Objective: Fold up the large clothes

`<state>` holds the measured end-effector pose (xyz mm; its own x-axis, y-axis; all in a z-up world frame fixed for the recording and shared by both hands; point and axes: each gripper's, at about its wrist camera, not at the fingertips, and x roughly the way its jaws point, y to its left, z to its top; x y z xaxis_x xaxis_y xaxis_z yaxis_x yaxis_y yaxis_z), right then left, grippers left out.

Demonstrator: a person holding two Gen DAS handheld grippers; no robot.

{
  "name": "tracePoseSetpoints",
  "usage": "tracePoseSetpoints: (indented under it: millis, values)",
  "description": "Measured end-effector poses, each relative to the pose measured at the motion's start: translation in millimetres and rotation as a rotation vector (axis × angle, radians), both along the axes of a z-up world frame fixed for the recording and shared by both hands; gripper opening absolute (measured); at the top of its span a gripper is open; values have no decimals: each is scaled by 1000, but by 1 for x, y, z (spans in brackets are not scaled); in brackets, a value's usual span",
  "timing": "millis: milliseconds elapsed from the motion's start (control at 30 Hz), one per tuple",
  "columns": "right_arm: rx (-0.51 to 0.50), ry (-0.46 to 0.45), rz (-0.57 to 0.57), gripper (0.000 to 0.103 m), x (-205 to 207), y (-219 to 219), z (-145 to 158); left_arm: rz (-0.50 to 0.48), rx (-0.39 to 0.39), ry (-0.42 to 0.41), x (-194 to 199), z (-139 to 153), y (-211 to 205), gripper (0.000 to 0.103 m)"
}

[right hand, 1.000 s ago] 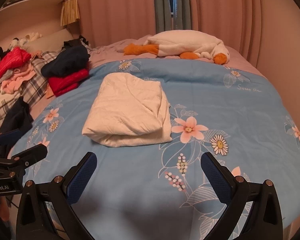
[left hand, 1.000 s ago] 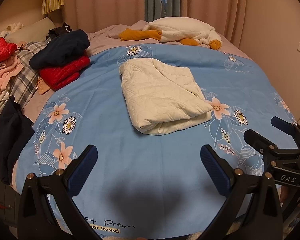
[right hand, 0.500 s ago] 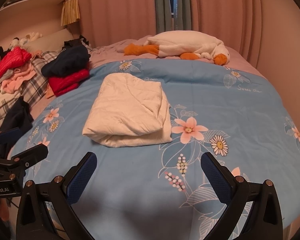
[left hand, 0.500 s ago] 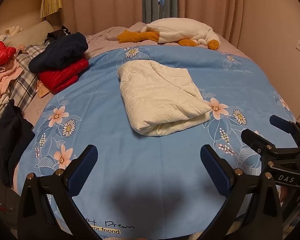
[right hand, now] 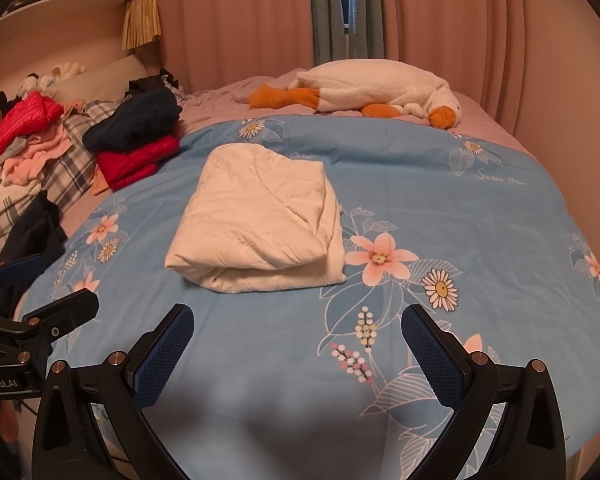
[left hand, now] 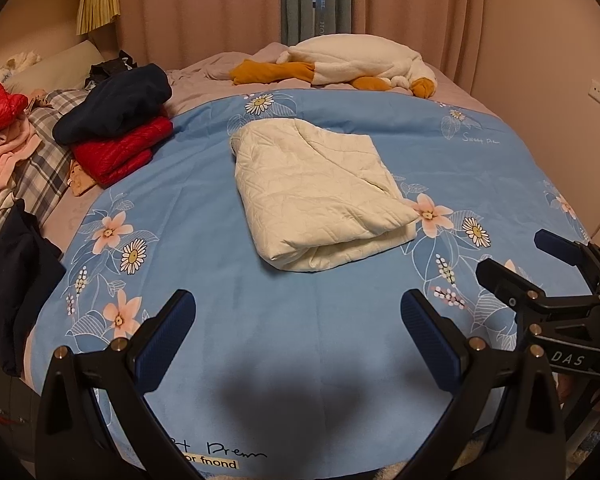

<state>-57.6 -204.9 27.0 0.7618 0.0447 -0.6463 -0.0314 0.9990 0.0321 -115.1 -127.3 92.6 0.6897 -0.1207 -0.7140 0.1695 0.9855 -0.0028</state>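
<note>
Folded cream garment (left hand: 320,192) lying flat at centre frame on the blue flowered bedspread (left hand: 260,320), clear of both tools. Left gripper (left hand: 298,334) low in the frame, jaws spread wide, nothing between them. Right gripper (right hand: 298,336) likewise wide apart and empty, hovering over the near edge of the bedspread. At upper left, a navy garment (left hand: 116,100) stacked on a red one (left hand: 120,152). At top centre, a white-and-orange plush goose (right hand: 376,88) before the curtains.
</note>
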Motion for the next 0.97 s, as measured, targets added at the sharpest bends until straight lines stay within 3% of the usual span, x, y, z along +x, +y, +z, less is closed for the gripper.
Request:
tracePoseSetpoints:
  millis: [967]
  values:
    - [0, -1, 4, 103, 1, 0, -1, 16, 10, 3, 4, 0, 5, 103]
